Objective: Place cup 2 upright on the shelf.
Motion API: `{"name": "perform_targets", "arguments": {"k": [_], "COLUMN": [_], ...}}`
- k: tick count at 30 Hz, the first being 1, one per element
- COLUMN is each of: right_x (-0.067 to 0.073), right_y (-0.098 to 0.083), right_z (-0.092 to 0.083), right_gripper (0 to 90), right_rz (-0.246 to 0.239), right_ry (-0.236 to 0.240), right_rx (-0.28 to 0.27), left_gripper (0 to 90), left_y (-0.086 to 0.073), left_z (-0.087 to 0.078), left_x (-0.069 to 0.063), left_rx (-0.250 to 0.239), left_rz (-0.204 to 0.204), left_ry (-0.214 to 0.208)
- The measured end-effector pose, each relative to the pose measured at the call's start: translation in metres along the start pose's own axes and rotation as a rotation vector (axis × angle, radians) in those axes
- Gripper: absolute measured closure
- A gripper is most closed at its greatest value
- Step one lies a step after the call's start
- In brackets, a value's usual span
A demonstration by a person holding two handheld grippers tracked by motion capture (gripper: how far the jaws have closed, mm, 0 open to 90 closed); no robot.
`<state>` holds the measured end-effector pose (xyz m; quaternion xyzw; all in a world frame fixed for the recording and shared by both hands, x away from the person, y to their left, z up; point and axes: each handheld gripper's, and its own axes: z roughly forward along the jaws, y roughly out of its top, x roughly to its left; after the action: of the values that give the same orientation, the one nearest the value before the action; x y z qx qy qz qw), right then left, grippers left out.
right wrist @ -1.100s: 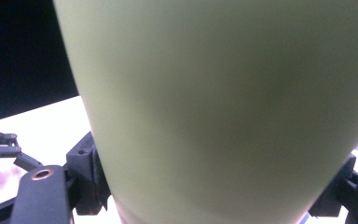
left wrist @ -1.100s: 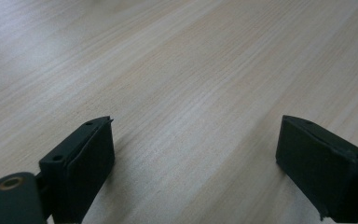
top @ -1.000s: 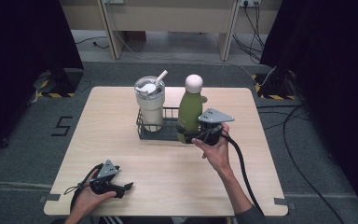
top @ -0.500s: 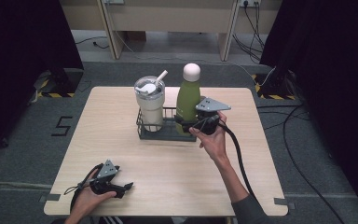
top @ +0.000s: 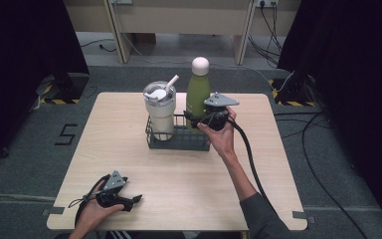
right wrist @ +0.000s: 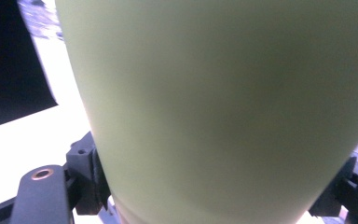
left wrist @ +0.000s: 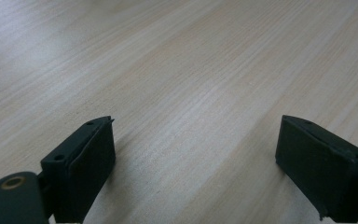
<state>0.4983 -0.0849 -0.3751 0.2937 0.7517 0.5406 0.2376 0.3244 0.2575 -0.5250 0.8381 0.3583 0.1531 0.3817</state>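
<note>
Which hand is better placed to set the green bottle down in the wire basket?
Right. The right claw is shut on the green bottle at the basket; the left claw rests open near the table's front edge.

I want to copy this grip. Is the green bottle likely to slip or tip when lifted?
The green bottle looks smooth and curved, so it may slip. It's tall and narrow, gripped low by the right gripper, so it could tilt. It looks rigid.

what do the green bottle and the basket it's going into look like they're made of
Green bottle: probably coated metal, going by its smooth, even matte skin with no seam; its white cap looks plastic. Basket: dark wire, likely coated steel, since thin bars form an open grid.
</note>
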Motion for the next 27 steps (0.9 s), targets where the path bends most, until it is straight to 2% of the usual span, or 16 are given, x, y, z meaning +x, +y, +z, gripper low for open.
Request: {"name": "perform_targets", "arguments": {"k": [6,11,27], "right_x": [-0.004,-0.008,-0.006], "right_y": [-0.005,-0.010,-0.029], "right_z": [0.012,0.019,0.036], "right_gripper": [21.0,21.0,20.9], "right_rz": [0.024,0.025,0.019], "right_ry": [-0.007,-0.013,-0.013], "right_rx": [0.000,0.002,0.038], "left_gripper": [11.2,11.2,11.2], "left_y": [0.000,0.000,0.000], "left_z": [0.000,0.000,0.000], "left_x": [0.000,0.000,0.000], "left_rx": [0.000,0.000,0.000], "left_rz": [0.000,0.000,0.000], "left_ry": [-0.001,0.000,-0.001]}}
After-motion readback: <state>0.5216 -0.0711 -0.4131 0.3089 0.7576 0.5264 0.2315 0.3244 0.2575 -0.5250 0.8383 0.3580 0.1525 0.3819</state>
